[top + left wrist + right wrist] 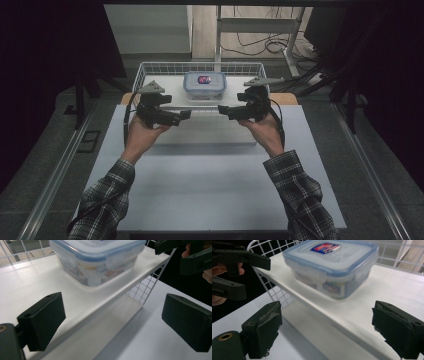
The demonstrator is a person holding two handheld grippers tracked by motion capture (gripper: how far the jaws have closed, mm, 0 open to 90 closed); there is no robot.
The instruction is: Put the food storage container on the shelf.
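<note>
My left gripper and right gripper both stood wide with nothing between the jaws, tips facing each other over the table; the lidded plastic container sat just beyond them on the white shelf inside the wire basket, touched by neither.

The container is clear plastic with a blue-rimmed lid and a red-and-blue label, and it sits on a white shelf inside a white wire basket. Nearer than the container, both tools, left and right, are black with grey top plates, the sleeves are dark plaid, and the bench is pale grey-white.
</note>
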